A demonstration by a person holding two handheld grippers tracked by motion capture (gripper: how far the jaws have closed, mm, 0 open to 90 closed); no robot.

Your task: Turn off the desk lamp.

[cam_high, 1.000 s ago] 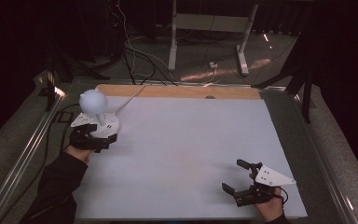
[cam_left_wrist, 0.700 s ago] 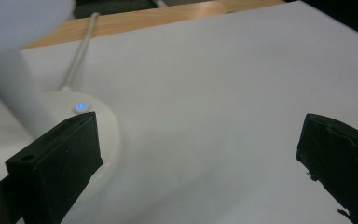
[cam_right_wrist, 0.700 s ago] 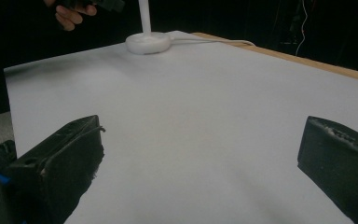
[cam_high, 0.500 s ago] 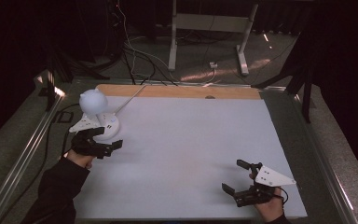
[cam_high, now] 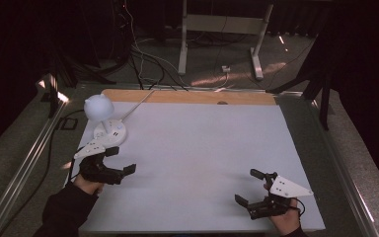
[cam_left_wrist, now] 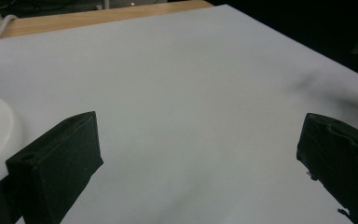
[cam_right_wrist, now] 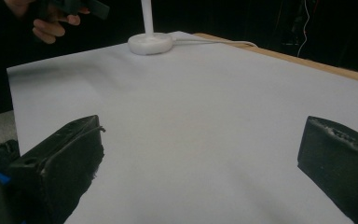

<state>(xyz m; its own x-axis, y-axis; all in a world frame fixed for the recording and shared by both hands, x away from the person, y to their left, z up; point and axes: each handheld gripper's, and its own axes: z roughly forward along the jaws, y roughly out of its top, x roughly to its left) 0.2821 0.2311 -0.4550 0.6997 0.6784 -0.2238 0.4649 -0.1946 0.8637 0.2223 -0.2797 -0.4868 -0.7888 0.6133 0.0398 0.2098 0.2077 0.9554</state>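
- The surface (cam_high: 202, 158) in front of me is covered by a large white sheet, with a strip of bare wood (cam_high: 187, 96) showing along its far edge.
- Beyond the surface, on the dim floor, stand the legs of a white metal frame (cam_high: 222, 29) and a tangle of dark cables (cam_high: 138, 54).
- A small white lamp (cam_high: 103, 121) stands at the far left corner of the sheet: a round, pale shade on a short stem over a disc base. Its white cord (cam_high: 138, 103) runs off toward the wooden strip.
- In my right hand-held gripper view, the lamp base (cam_right_wrist: 150, 44) sits far across the sheet, with my left hand (cam_right_wrist: 56, 21) just beside it.
- My left hand-held gripper (cam_high: 121, 163) hovers at the left side of the sheet, just near of the lamp base and apart from it. Its jaws are spread wide and grasp nothing; in its own view there is bare white sheet between them.
- My right hand-held gripper (cam_high: 249, 187) sits near the right near corner of the sheet, well apart from the lamp. Its jaws are also spread wide, released, with plain sheet between them.
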